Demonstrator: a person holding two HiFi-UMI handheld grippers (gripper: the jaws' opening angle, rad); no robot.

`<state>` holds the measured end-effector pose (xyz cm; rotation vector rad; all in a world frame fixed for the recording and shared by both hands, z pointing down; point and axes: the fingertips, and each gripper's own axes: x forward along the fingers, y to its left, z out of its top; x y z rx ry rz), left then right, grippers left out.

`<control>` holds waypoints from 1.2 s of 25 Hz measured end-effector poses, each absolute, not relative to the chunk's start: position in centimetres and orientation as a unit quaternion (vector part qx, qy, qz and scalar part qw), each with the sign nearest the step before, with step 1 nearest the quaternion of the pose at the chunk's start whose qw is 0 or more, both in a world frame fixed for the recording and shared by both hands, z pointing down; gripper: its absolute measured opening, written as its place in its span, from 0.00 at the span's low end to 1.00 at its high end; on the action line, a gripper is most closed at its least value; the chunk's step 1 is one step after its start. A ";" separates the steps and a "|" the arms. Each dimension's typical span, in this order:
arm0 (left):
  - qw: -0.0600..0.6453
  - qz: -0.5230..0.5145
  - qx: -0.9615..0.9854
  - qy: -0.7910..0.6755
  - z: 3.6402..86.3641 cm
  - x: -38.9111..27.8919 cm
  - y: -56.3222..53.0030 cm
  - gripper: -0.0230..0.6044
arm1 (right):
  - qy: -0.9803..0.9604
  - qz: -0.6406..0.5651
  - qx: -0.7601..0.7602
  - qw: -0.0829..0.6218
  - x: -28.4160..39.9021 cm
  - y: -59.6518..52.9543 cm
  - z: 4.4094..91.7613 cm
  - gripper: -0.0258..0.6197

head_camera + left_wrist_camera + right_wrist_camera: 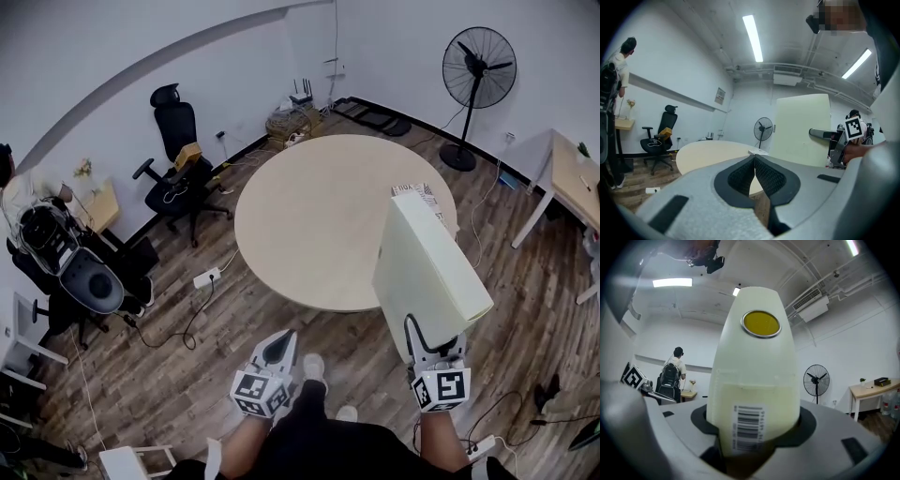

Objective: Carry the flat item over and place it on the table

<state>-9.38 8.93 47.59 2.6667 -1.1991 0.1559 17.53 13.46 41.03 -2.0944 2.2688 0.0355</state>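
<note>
Pale flat box [427, 267] is standing upright, getting squeezed at its bottom end by the right gripper [429, 330], right by the round table's [309, 216] near edge, while the left gripper [279, 349] is hovering nearby, pinched closed on nothing.

Bright ceiling strip lights [753, 37]; fisheye-warped, vignetted edges.
</note>
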 end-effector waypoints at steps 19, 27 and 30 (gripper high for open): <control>0.103 0.050 0.902 -0.416 47.5 -11.2 -12.0 0.05 | 0.751 -0.019 -0.657 0.057 16.1 -6.4 40.0 0.49; 0.096 0.043 0.907 -0.407 47.0 -11.4 -19.7 0.05 | 0.744 -0.014 -0.666 0.056 15.5 -12.8 39.3 0.49; 0.094 0.040 0.912 -0.398 47.0 -11.3 -21.4 0.05 | 0.743 -0.011 -0.668 0.051 15.3 -14.4 39.4 0.49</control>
